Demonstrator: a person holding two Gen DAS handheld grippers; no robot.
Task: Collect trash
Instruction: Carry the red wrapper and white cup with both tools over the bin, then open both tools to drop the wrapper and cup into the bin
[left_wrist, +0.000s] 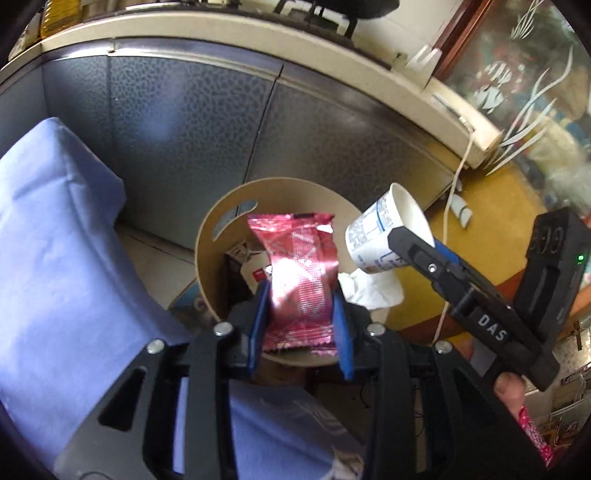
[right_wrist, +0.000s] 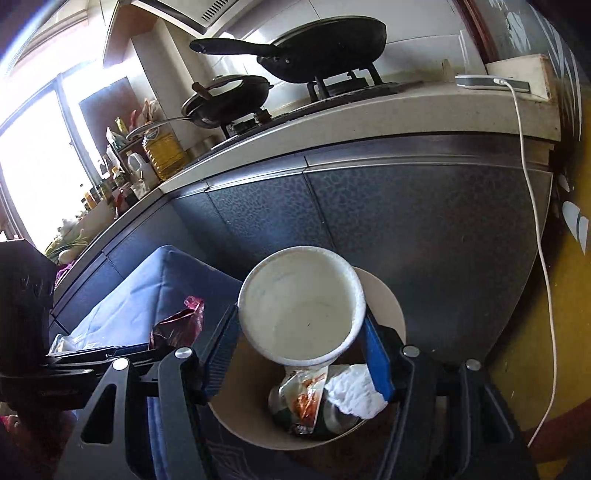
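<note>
My left gripper (left_wrist: 300, 317) is shut on a shiny pink snack wrapper (left_wrist: 301, 273), held upright over the round beige trash bin (left_wrist: 207, 258). My right gripper (right_wrist: 300, 336) is shut on a white paper cup (right_wrist: 301, 306) with blue print, its mouth facing the camera, above the same bin (right_wrist: 388, 295). In the left wrist view the cup (left_wrist: 388, 230) hangs tilted to the right of the wrapper, at the bin's right rim. Crumpled white tissue (right_wrist: 354, 393) and a torn wrapper (right_wrist: 303, 398) lie inside the bin.
A blue cloth-covered block (left_wrist: 59, 229) stands left of the bin. Dark grey cabinet doors (right_wrist: 406, 221) rise behind it under a counter with two black pans (right_wrist: 325, 48). A white cable (right_wrist: 543, 258) hangs down at the right onto the yellow floor (right_wrist: 561, 332).
</note>
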